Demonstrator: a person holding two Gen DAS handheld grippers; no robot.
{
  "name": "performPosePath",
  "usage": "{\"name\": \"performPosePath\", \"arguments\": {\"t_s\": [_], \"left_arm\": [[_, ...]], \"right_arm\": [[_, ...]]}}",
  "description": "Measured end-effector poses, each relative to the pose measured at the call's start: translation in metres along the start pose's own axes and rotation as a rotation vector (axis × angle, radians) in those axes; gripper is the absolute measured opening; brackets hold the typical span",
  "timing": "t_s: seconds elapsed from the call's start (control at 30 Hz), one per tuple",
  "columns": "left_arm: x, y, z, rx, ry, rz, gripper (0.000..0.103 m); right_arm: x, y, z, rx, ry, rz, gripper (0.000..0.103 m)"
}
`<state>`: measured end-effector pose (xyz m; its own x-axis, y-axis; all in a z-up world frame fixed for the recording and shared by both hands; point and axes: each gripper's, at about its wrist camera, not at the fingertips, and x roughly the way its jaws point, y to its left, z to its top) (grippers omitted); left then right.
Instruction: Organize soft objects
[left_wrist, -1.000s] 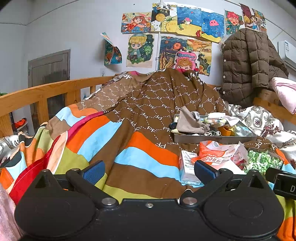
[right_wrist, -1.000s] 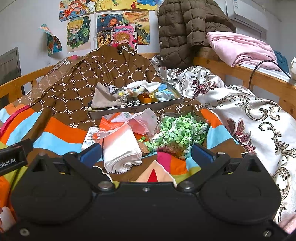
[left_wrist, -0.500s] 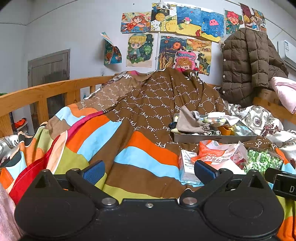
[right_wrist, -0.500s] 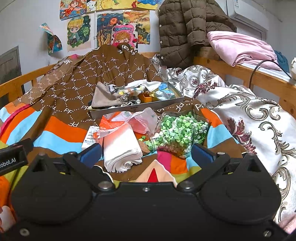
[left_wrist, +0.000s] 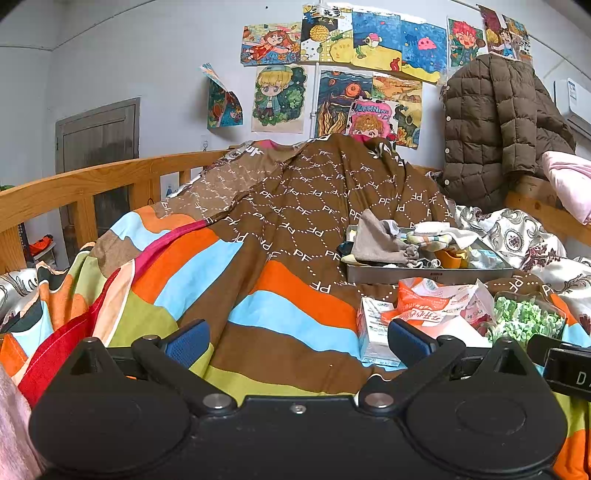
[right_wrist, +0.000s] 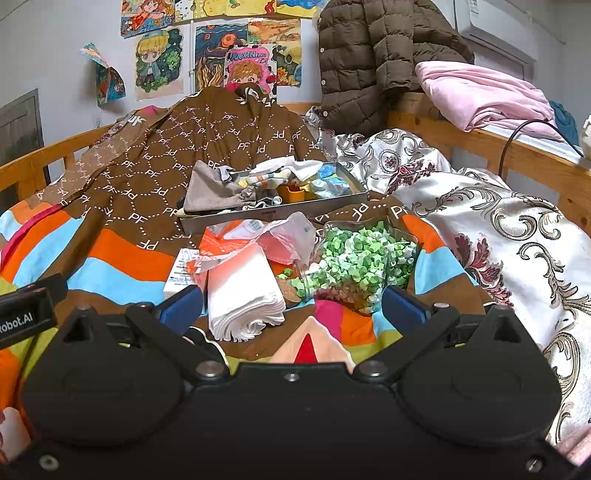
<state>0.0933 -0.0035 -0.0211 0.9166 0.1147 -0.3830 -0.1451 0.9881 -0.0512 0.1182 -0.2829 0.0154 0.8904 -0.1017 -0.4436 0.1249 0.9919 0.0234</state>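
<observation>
A grey metal tray (right_wrist: 295, 213) (left_wrist: 428, 275) sits on the striped quilt, holding a grey cloth pouch (right_wrist: 214, 192) (left_wrist: 376, 242), folded small cloths (right_wrist: 273, 173) and an orange cup (right_wrist: 291, 192). In front of it lie a stack of white tissues (right_wrist: 240, 291), an orange-and-white plastic bag (right_wrist: 251, 240) (left_wrist: 432, 302), a small white box (left_wrist: 373, 332) and a tipped glass jar of green paper stars (right_wrist: 362, 262) (left_wrist: 524, 317). My right gripper (right_wrist: 291, 306) is open just short of the tissues and jar. My left gripper (left_wrist: 299, 341) is open over bare quilt, left of the box.
The brown and striped quilt (left_wrist: 258, 258) is heaped toward the wall. A patterned white cover (right_wrist: 498, 229) lies at the right. Wooden rails (left_wrist: 74, 188) edge the bed. A brown puffer jacket (right_wrist: 373, 59) and pink bedding (right_wrist: 480, 92) hang over the far rail.
</observation>
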Motion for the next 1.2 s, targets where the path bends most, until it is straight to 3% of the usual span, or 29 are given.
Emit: {"name": "performPosePath", "arguments": {"t_s": [1.2], "left_arm": [[0.0000, -0.0011, -0.0010, 0.004, 0.002, 0.000, 0.102]], "right_arm": [[-0.0006, 0.0041, 0.0001, -0.001, 0.002, -0.003, 0.102]]}}
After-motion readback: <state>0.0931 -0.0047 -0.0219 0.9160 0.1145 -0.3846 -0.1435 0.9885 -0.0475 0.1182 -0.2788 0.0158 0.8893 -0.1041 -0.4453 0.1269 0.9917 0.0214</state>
